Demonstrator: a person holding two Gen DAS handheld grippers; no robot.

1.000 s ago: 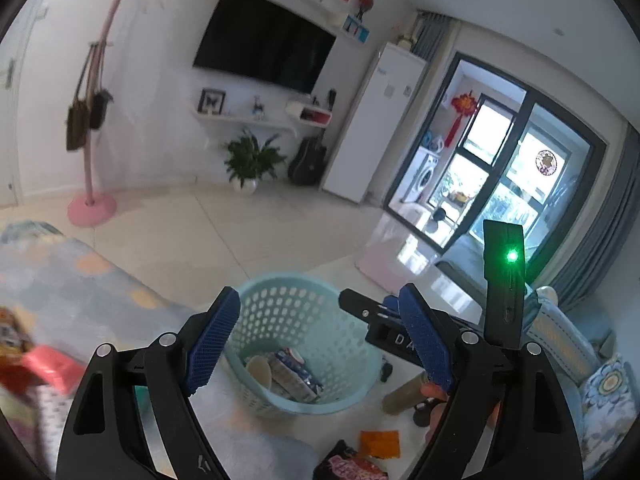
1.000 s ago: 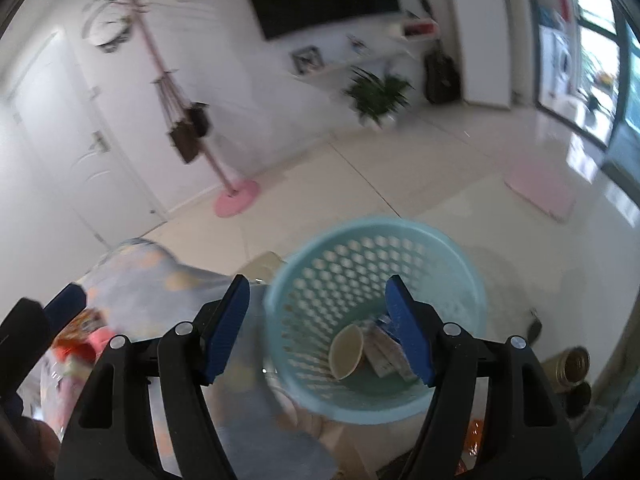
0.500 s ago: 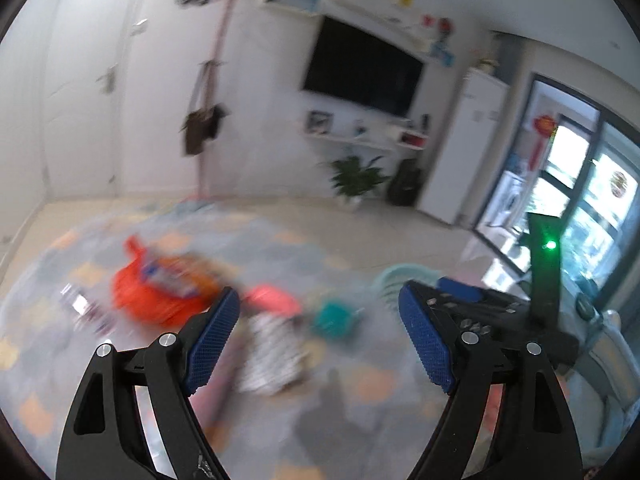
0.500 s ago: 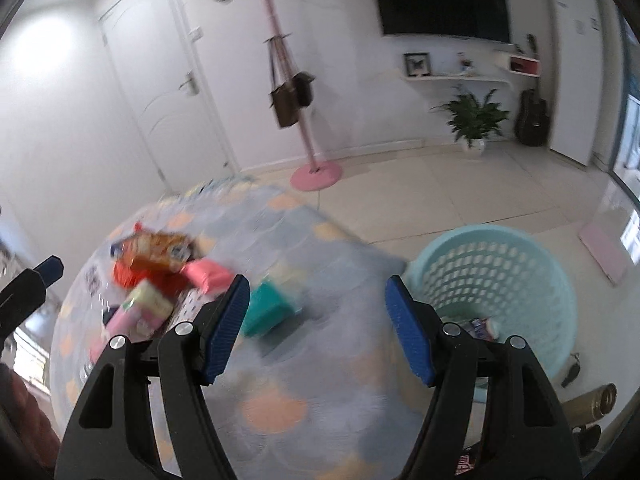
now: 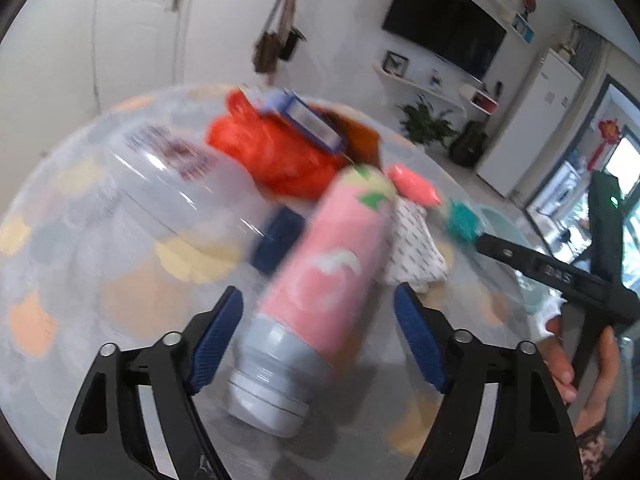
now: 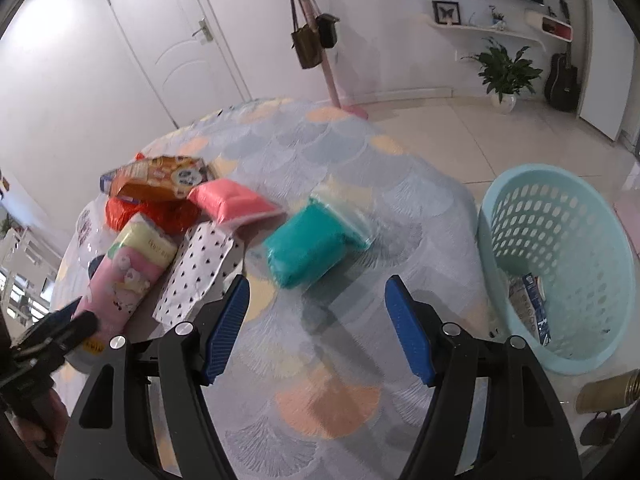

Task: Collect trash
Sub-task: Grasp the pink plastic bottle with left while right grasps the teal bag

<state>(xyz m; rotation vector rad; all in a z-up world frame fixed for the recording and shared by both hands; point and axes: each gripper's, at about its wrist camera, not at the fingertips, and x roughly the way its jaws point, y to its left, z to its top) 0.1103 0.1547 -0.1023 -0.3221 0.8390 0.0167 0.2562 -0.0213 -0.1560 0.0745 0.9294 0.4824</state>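
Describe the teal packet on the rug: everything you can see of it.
The teal soft plastic-wrapped packet is a plump, block-shaped pack lying flat on the scallop-patterned round rug. Its far end looks clear or pale. It lies apart from the pink packet and the dotted white bag, beyond the right gripper, whose open jaws do not touch it. The pale blue perforated basket stands to its right. Blur hides any print.

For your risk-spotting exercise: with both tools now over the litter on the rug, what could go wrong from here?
1. The left tool straddles the pink pack without gripping it; closing off-centre could let it slip.
2. The pink pack lies against the dotted pack, which may be dragged along.
3. The teal pack may prove too wide for the right tool.
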